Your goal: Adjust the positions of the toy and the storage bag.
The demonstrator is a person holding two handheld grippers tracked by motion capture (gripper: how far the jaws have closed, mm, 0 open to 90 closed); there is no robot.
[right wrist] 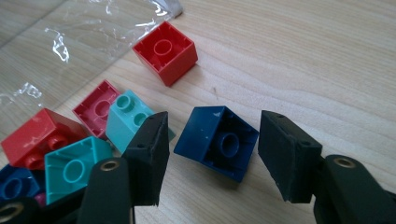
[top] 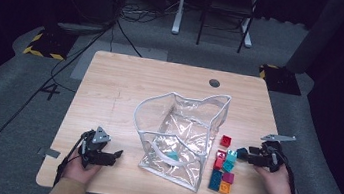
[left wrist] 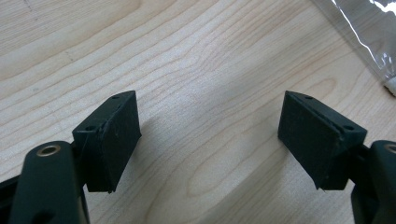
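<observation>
A dark blue brick (right wrist: 217,140) lies tilted on the wooden table (top: 120,90), its hollow underside toward the camera in the right gripper view. My right gripper (right wrist: 212,154) straddles it with its jaws apart; a thin gap shows on the left side, so the pads do not press it. In the high view my right gripper (top: 242,153) sits at the right end of the brick pile (top: 223,172). My left gripper (top: 118,154) rests near the front left of the table. Its jaws (left wrist: 210,135) stand wide with bare wood between them.
A clear plastic bag (top: 181,128) with a white rim stands open mid-table, a teal brick (top: 173,155) inside. Right of it lie a lone red brick (right wrist: 164,52) and several red, pink, teal, blue and orange ones. A bag corner (left wrist: 369,32) reaches into the left gripper view.
</observation>
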